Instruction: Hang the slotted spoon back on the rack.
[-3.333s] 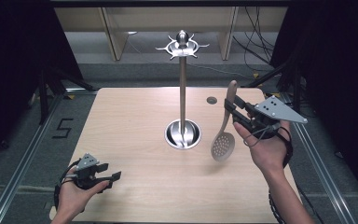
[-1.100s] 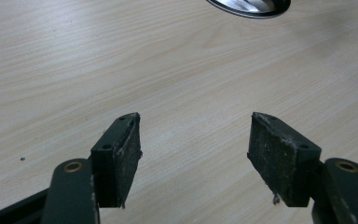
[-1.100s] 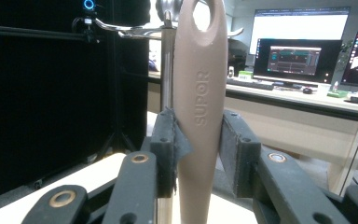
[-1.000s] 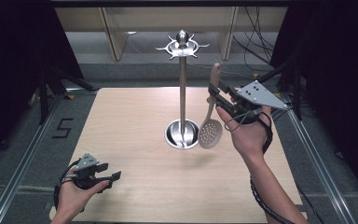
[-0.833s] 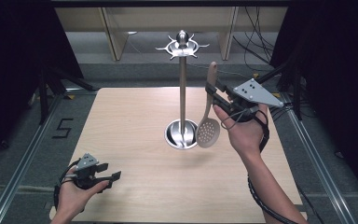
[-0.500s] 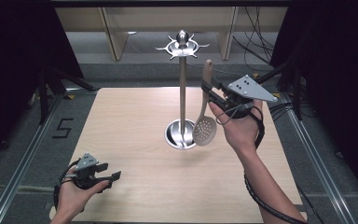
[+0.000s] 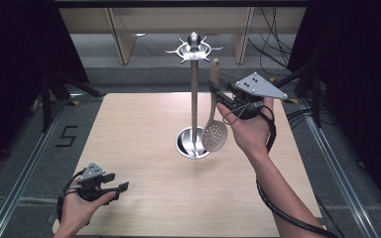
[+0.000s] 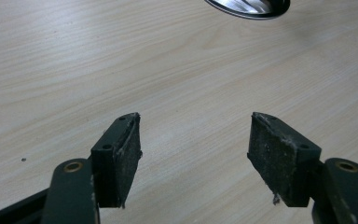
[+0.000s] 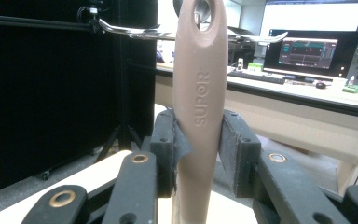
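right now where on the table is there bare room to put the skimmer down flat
Bare wood lies along the table's left side, between the stand's base and the left gripper, and along the near edge toward the right forearm. It is crowded around the stand, where the right gripper holds the skimmer upright beside the pole.

A pale, light-brown wood grain is shown across the table point(image 7: 144, 148). At its middle, a stand point(image 7: 194, 99) of shiny silver metal is seen, with a mirror-bright round base. Just right of the stand, a skimmer point(image 7: 214, 130) is seen: its handle is a dull pinkish beige stamped with raised letters, its dotted bowl a light grey. The right gripper point(image 7: 219, 95) beside it is black, topped by a grey plate. Well left of the stand, the left gripper point(image 7: 115, 184) is black, with brass-coloured rivets.
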